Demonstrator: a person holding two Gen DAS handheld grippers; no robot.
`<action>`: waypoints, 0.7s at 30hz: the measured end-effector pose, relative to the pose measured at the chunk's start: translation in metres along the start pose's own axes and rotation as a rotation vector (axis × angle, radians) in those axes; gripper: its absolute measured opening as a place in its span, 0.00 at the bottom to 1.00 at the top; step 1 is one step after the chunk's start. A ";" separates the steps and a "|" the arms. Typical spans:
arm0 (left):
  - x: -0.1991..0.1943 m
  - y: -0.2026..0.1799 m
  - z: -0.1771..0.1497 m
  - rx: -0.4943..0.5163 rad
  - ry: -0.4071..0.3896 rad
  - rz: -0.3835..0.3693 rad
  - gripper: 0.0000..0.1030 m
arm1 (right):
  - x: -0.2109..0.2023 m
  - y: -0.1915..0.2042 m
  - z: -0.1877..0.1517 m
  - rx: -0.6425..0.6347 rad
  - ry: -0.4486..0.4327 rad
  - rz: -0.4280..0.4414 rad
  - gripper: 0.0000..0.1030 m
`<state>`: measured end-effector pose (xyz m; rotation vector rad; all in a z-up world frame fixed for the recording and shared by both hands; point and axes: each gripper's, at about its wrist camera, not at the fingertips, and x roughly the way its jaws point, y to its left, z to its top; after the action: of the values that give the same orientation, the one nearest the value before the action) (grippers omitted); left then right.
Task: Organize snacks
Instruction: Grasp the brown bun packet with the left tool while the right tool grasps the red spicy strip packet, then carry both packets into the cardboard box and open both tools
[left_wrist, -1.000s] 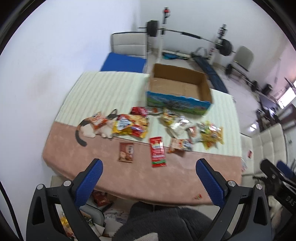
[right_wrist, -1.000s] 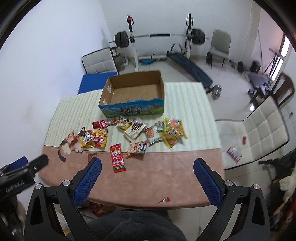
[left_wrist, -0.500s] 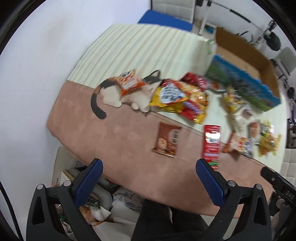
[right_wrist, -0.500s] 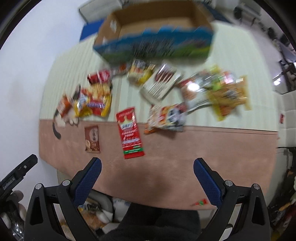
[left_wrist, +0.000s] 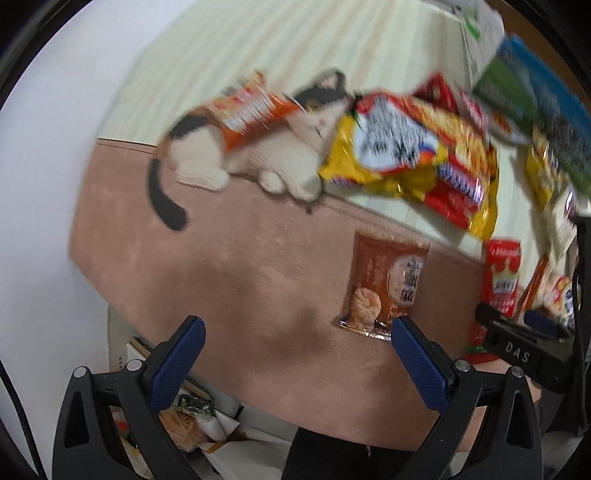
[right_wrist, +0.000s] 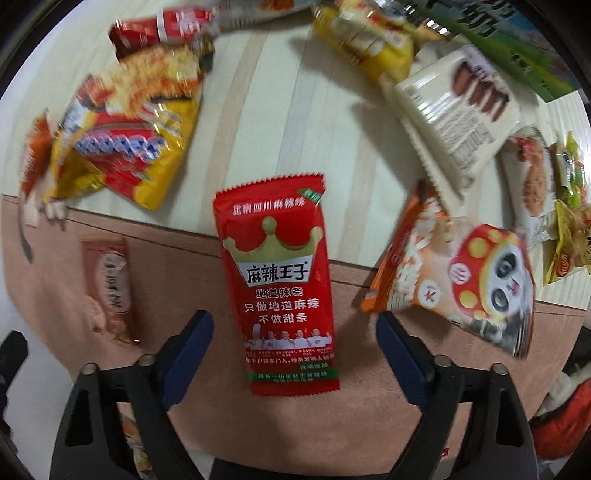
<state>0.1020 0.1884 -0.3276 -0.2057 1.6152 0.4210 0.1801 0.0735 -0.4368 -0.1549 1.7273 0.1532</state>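
Several snack packets lie on a cloth-covered table (left_wrist: 240, 266). My right gripper (right_wrist: 293, 332) is open, its jaws either side of the lower end of a red packet with a crown (right_wrist: 279, 280). My left gripper (left_wrist: 295, 343) is open and empty above the pink cloth, just left of a brown packet (left_wrist: 384, 284). The brown packet also shows in the right wrist view (right_wrist: 110, 288). A large yellow bag (left_wrist: 410, 158) and an orange packet (left_wrist: 251, 107) lie further back. The blue-green cardboard box (left_wrist: 535, 103) stands at the far right.
A panda-face packet (right_wrist: 465, 284), a white packet (right_wrist: 458, 110) and a yellow bag (right_wrist: 122, 144) surround the red one. The right gripper's body (left_wrist: 524, 354) shows in the left wrist view. The table's near edge drops to clutter on the floor (left_wrist: 192, 421).
Both grippers have dropped close to the table. The right one now straddles the red crown packet. The left one has come down beside the brown packet.
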 end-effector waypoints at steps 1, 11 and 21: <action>0.008 -0.002 0.000 0.012 0.018 -0.010 1.00 | 0.005 0.003 0.000 0.000 0.008 -0.005 0.79; 0.059 -0.040 0.015 0.126 0.101 -0.109 0.99 | 0.009 -0.004 -0.004 0.028 -0.042 -0.049 0.56; 0.070 -0.056 0.005 0.194 0.069 -0.097 0.51 | 0.003 -0.014 -0.015 0.054 -0.069 -0.066 0.45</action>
<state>0.1214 0.1470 -0.4051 -0.1521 1.6943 0.1827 0.1681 0.0574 -0.4373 -0.1652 1.6539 0.0628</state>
